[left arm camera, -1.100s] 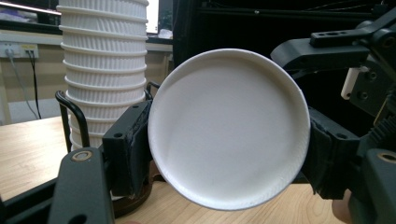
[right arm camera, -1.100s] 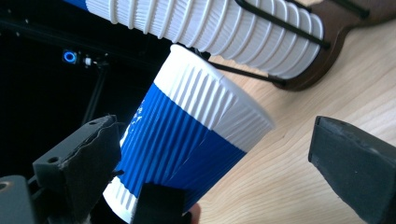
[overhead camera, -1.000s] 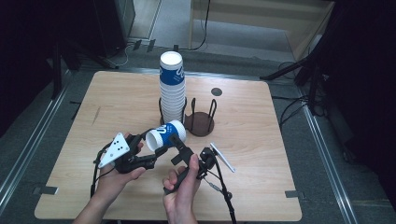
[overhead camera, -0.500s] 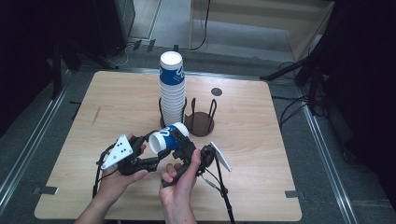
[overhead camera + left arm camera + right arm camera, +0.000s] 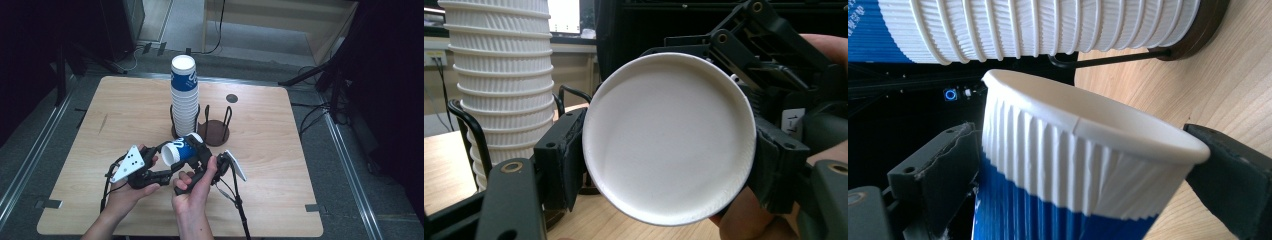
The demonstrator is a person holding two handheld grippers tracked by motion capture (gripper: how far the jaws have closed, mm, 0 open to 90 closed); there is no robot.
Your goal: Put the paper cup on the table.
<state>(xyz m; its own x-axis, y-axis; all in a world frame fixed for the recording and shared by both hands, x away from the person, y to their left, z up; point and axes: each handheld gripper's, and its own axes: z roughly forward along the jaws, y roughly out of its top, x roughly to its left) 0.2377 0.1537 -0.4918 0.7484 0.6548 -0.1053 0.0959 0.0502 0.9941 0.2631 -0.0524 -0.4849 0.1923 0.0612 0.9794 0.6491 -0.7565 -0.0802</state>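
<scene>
Two grippers, left gripper (image 5: 165, 162) and right gripper (image 5: 200, 152), clamp one cup (image 5: 181, 149) above wooden table (image 5: 280, 150)

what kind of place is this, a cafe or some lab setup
Likely a lab or recording room, not a cafe: a bare wooden table on grey floor, loose cables around it, metal floor rails, and only a cup stack in a rack.

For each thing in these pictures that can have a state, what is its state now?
Single paper cup: lying sideways above the table, held by both grippers.
Left gripper: shut on the cup.
Right gripper: shut on the cup near its rim.
Cup stack: upright in its wire holder.
Second wire holder: empty.
</scene>
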